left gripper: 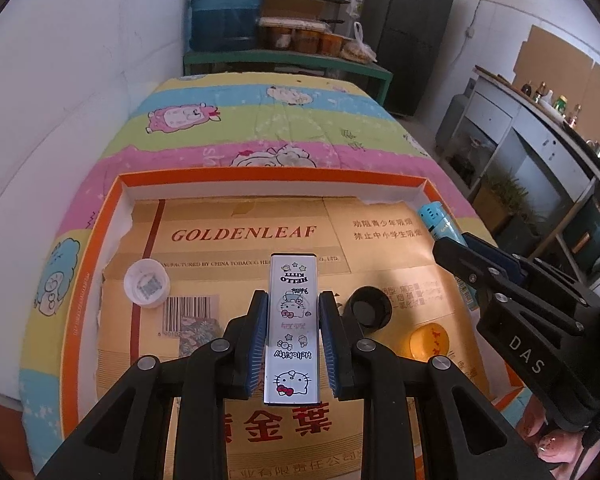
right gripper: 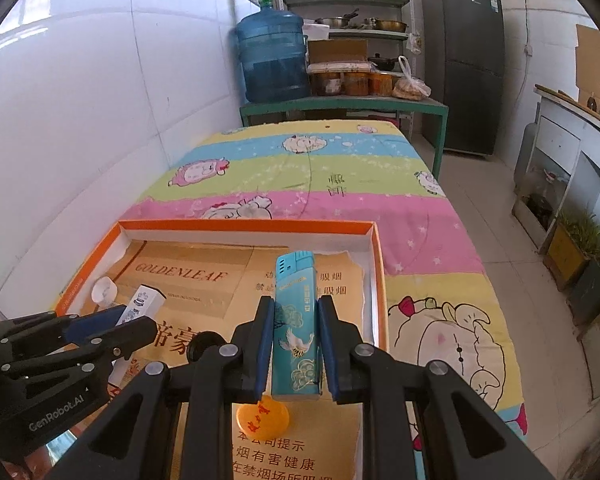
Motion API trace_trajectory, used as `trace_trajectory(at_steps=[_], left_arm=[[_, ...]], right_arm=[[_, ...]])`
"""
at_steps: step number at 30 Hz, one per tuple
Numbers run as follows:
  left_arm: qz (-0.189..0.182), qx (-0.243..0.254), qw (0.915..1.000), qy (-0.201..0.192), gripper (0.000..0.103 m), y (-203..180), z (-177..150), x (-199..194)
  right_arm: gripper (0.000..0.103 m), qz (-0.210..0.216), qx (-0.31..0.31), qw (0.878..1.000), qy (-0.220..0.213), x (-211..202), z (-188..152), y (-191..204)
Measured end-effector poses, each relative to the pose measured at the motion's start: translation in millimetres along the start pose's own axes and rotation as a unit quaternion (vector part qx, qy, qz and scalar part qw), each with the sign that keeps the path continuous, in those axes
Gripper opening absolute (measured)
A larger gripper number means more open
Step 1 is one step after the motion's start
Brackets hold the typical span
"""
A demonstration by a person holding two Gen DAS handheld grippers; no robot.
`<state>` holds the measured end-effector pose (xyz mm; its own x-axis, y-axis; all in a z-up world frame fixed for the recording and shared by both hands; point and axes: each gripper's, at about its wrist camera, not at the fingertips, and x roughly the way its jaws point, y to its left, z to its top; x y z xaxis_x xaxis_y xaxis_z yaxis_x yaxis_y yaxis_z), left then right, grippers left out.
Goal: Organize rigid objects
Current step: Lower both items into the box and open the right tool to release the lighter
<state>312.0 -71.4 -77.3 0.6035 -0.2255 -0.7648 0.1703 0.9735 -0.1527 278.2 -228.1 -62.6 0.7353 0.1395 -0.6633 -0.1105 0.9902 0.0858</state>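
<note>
My left gripper (left gripper: 293,340) is shut on a white Hello Kitty lighter (left gripper: 293,328), held lengthwise over the orange-rimmed box (left gripper: 268,178). My right gripper (right gripper: 293,344) is shut on a teal lighter (right gripper: 296,320) with a crane print, above the box's right side. The teal lighter (left gripper: 440,226) and right gripper (left gripper: 496,276) show at the right of the left wrist view; the left gripper (right gripper: 112,326) with the white lighter (right gripper: 142,302) shows at the left of the right wrist view. In the box lie a white cap (left gripper: 147,283), a black cap (left gripper: 370,307) and an orange cap (left gripper: 430,341).
The box, lined with Goldenleaf cardboard (left gripper: 242,236), rests on a table under a striped cartoon cloth (right gripper: 320,172). A white wall runs along the left. Behind the table stand a blue water jug (right gripper: 272,60), shelves with pots and a dark fridge (right gripper: 464,68). Cabinets line the right.
</note>
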Motion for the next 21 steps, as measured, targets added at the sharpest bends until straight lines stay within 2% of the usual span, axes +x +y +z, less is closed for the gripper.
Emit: trace_trajectory(at_steps=[21], left_arm=[[0.000, -0.002, 0.9997, 0.022, 0.026, 2.5, -6.5, 17.4]], right_arm=[[0.022, -0.003, -0.010, 0.999, 0.041, 26.9, -9.0, 4.2]])
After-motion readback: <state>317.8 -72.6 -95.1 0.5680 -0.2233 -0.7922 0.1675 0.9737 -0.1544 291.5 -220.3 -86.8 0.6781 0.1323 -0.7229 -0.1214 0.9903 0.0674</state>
